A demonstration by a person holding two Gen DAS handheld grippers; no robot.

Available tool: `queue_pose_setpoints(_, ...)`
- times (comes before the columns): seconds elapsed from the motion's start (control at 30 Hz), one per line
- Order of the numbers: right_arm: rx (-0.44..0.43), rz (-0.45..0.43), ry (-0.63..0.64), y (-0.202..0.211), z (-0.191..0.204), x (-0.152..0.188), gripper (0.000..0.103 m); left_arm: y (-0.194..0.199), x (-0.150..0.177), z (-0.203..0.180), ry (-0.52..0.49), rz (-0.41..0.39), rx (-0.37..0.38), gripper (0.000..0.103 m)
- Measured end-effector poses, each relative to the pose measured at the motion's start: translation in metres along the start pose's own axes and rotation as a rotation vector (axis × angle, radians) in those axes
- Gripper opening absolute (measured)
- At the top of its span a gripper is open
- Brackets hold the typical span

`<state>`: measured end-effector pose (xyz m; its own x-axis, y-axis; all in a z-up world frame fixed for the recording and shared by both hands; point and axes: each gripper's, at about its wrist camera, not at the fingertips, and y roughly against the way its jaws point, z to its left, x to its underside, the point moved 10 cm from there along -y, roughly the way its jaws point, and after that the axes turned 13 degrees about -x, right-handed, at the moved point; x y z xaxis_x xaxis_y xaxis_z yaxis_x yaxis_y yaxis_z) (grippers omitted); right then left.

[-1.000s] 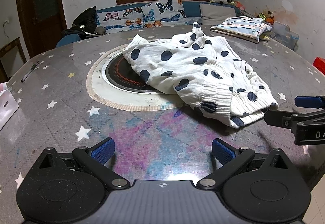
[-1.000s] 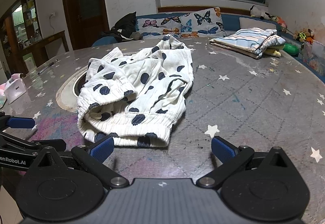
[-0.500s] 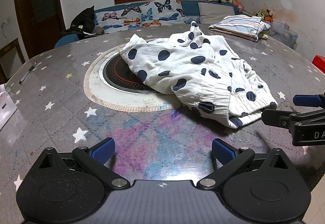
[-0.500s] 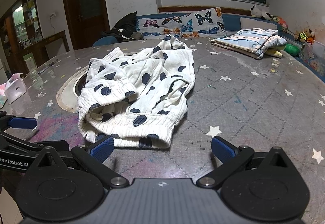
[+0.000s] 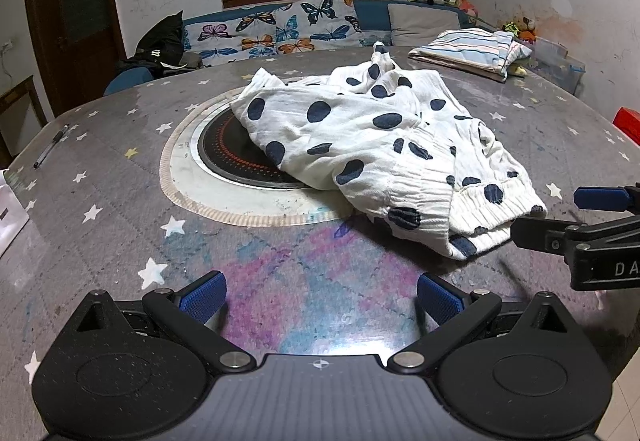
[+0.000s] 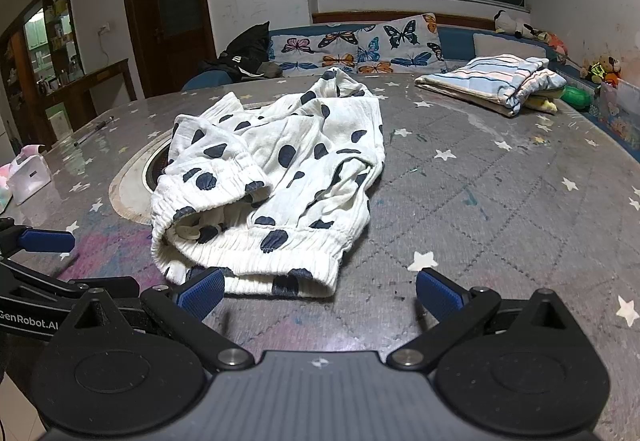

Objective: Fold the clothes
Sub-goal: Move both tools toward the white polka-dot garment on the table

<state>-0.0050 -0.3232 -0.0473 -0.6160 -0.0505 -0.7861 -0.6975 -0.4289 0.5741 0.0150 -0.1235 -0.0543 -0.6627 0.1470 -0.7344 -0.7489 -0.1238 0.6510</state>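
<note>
White trousers with dark blue dots (image 5: 384, 153) lie crumpled on the round grey star-patterned table (image 5: 120, 201), partly over its black centre hob (image 5: 232, 153). The elastic waistband (image 6: 256, 257) faces me in the right wrist view. My left gripper (image 5: 320, 297) stands open above bare table, short of the cloth. My right gripper (image 6: 318, 293) is open too, its left fingertip (image 6: 200, 291) just at the waistband edge. Each gripper shows at the side of the other's view, the right gripper (image 5: 560, 217) close to the trousers' hem. Nothing is held.
A folded striped garment (image 6: 492, 81) lies at the table's far right. A pen (image 5: 50, 147) and a white box (image 6: 28, 177) sit near the left edge. A sofa with butterfly cushions (image 5: 280, 29) and a black bag (image 6: 244, 53) stands behind.
Both grippers have eased a little closer to the trousers; the cloth itself has not moved. Both stay open.
</note>
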Motion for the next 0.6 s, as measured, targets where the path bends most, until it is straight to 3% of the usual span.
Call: queue_pose_setpoints(0.6, 0.004, -0.005, -0.019, -0.007, -0.008, -0.008, 0.102, -0.003, -0.027, 0.002, 0.001, -0.039, 0.001, 0.103)
